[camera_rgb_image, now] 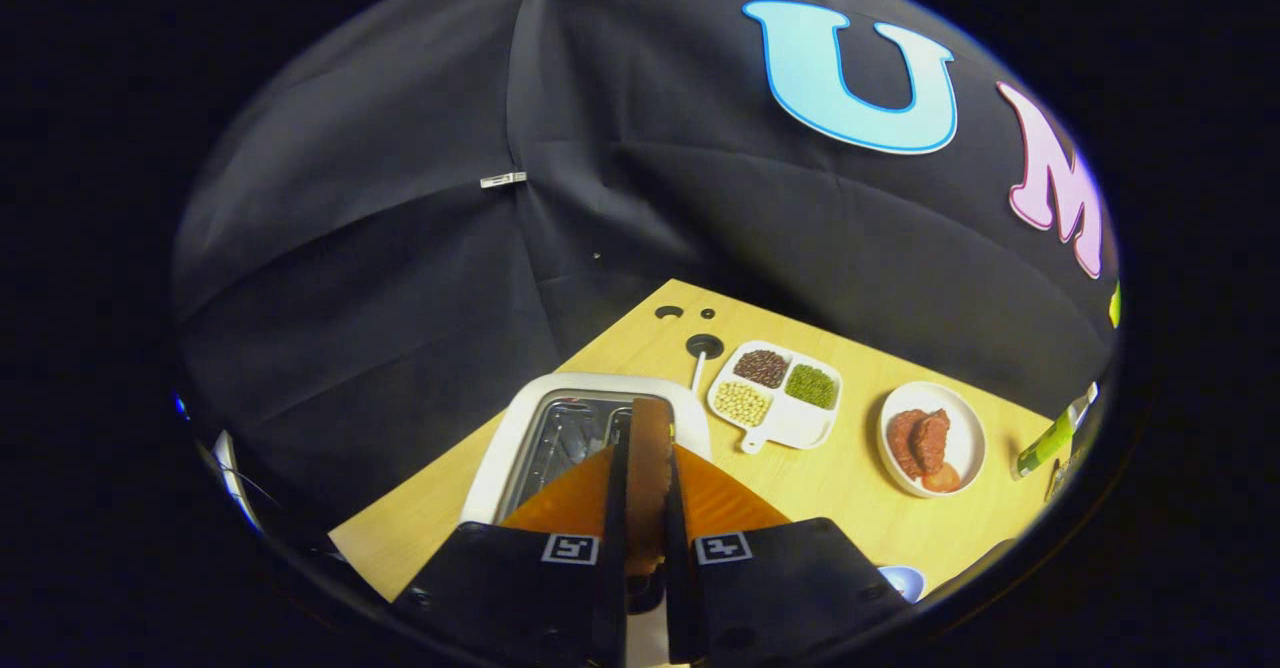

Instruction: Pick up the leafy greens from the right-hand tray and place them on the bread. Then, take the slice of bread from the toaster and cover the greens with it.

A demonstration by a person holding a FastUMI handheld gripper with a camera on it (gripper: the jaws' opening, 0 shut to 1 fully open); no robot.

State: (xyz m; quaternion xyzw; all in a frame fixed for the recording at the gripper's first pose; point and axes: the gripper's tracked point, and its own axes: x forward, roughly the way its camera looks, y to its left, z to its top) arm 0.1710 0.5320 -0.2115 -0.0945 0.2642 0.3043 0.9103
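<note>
No readable text, brand or number — the fingers (620, 508) bear only square coded markers.

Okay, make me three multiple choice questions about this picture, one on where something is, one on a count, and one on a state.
1. Where is the divided dish of beans?
A. Between the toaster and the round plate
B. Inside the toaster
C. On the round plate

2. How many compartments of the divided dish hold beans?
A. One
B. Three
C. Five

3. What is the gripper doing?
A. Open over the plate
B. Shut on the bread slice
C. Open, away from everything

Answers: 1 A, the dish sits on the table with the toaster on one side and the plate on the other. 2 B, dark, green and pale beans fill three sections. 3 B, both fingers press the slice's faces just above the toaster.
</note>
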